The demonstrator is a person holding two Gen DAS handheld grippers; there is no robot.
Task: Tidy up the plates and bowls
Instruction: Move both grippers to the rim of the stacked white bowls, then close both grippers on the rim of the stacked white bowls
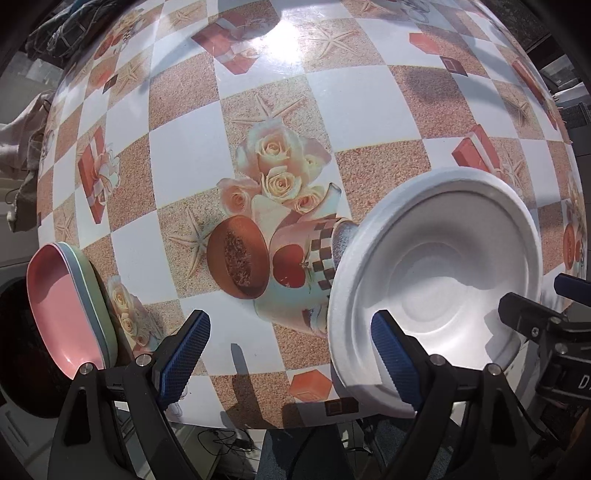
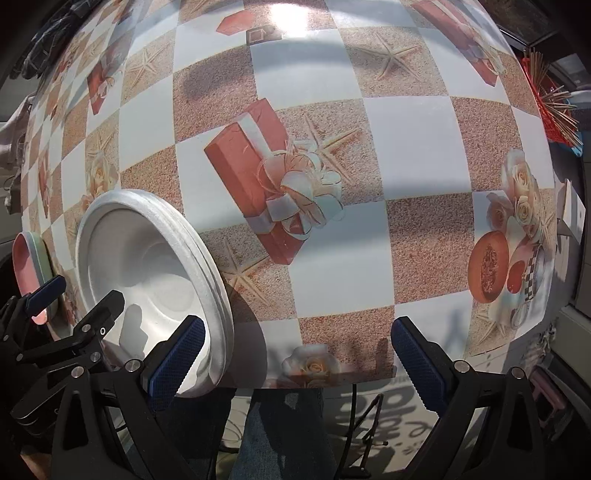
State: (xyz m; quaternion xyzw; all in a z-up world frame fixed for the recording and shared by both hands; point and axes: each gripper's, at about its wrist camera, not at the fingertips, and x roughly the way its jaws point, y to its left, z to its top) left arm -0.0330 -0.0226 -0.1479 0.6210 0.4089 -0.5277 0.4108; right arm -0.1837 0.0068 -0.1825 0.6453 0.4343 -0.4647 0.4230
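Note:
A stack of white foam bowls [image 1: 436, 280] sits near the table's front edge; it also shows in the right wrist view [image 2: 147, 280]. A stack of pastel plates with a pink one on top [image 1: 66, 306] sits at the front left edge, also seen small in the right wrist view [image 2: 29, 262]. My left gripper [image 1: 291, 354] is open and empty, hovering between the plates and the bowls, its right finger over the bowls' near rim. My right gripper [image 2: 295, 362] is open and empty, just right of the bowls, over the table's front edge.
The table [image 1: 184, 166] has a checkered cloth printed with roses, gift boxes and starfish. Dark clothing [image 1: 74, 29] lies at its far left corner. A red basket with sticks [image 2: 554, 107] stands off the table's right side. Cables lie on the floor [image 1: 225, 439] below.

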